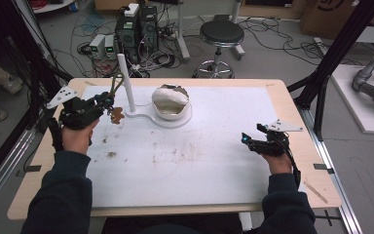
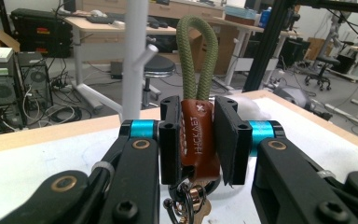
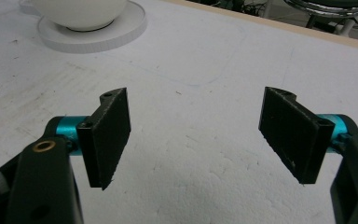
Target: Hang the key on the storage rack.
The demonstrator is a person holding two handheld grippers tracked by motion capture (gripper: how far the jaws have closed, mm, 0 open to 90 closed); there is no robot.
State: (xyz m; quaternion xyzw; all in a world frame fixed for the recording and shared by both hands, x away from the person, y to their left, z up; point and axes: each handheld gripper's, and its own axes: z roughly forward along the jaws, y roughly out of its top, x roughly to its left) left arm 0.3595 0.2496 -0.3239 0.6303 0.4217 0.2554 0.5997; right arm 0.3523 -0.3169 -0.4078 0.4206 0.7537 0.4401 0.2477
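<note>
The person's left forearm comes up the left side of the high view, dark sleeve to the wrist, and the left hand (image 1: 76,138) lifts the left gripper (image 1: 108,102) above the table (image 1: 214,165), pointing it toward the white post (image 1: 126,83) in the upper middle of the frame. That gripper is clenched on a keyring (image 2: 196,140): in the left gripper view its two black jaws press on either side of a brown leather tab, with a green cord loop (image 2: 196,56) standing upright above them and metal rings and a key hanging below at the bottom edge. The leather is stamped with letters running lengthwise that look like "HICKLEY", though the stamp is small and partly covered.

The white post rises just behind the keyring in that view, left of the cord, with a short peg (image 2: 148,52) branching off it. The post stands on a flat white base (image 1: 175,119) that also carries a white bowl (image 1: 170,101).

At the right of the high view the right hand (image 1: 276,158) rests low near the table's right edge, holding the right gripper (image 1: 247,139) aimed left. Its jaws stand wide apart with bare table between them.
</note>
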